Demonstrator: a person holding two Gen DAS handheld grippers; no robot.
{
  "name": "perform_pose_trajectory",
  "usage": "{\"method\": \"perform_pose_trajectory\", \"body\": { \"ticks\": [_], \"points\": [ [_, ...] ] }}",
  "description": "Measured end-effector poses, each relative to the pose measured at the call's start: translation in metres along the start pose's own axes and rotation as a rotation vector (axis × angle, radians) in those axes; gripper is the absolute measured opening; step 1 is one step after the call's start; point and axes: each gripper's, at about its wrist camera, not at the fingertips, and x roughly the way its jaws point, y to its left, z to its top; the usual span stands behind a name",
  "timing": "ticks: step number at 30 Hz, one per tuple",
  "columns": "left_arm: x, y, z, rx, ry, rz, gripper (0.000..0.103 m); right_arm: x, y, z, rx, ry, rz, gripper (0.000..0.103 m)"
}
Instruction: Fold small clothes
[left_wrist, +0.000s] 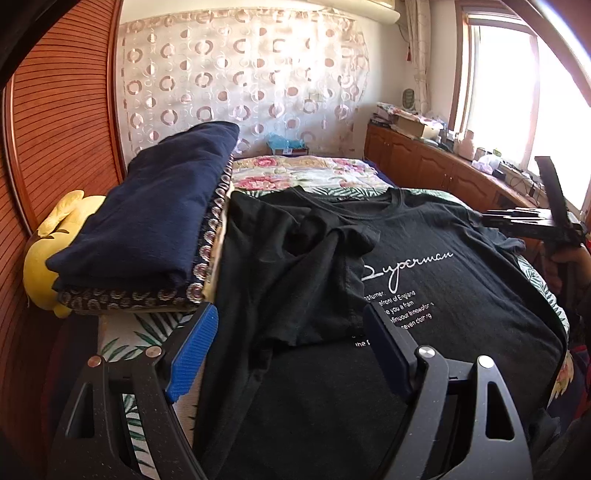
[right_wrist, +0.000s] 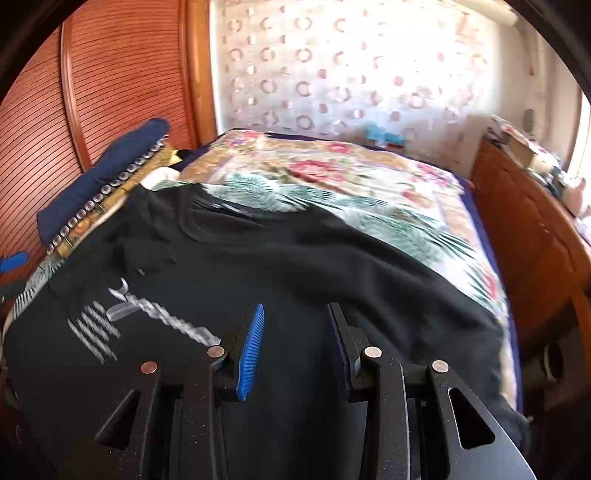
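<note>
The left gripper (left_wrist: 288, 347) hovers with jaws wide and empty over the black T-shirt (left_wrist: 424, 295), which lies face up on the bed (left_wrist: 314, 170); its left side is already folded inward. The right gripper (right_wrist: 295, 347), jaws also apart and empty, faces the unfolded right side, so most folding remains. At ten o'clock, folded clothes (left_wrist: 155, 206) sit stacked.

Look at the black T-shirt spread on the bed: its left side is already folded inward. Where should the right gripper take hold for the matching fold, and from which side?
Grip the black T-shirt at its right sleeve, which lies flat, still unfolded, near the bed's edge. Probably come in from the right with the right gripper, pinching the loose sleeve hem and carrying it leftward.
</note>
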Motion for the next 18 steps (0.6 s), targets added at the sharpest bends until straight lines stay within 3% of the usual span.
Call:
{"method": "perform_pose_trajectory", "body": {
  "ticks": [12, 18],
  "points": [
    [0.040, -0.021, 0.006, 0.047, 0.116, -0.039, 0.082, -0.054, -0.095, -0.085, 0.197, 0.039, -0.185, 0.036],
    [0.055, -0.027, 0.005, 0.066, 0.171, -0.043, 0.082, -0.058, -0.118, -0.095, 0.273, 0.067, -0.200, 0.038]
  ]
}}
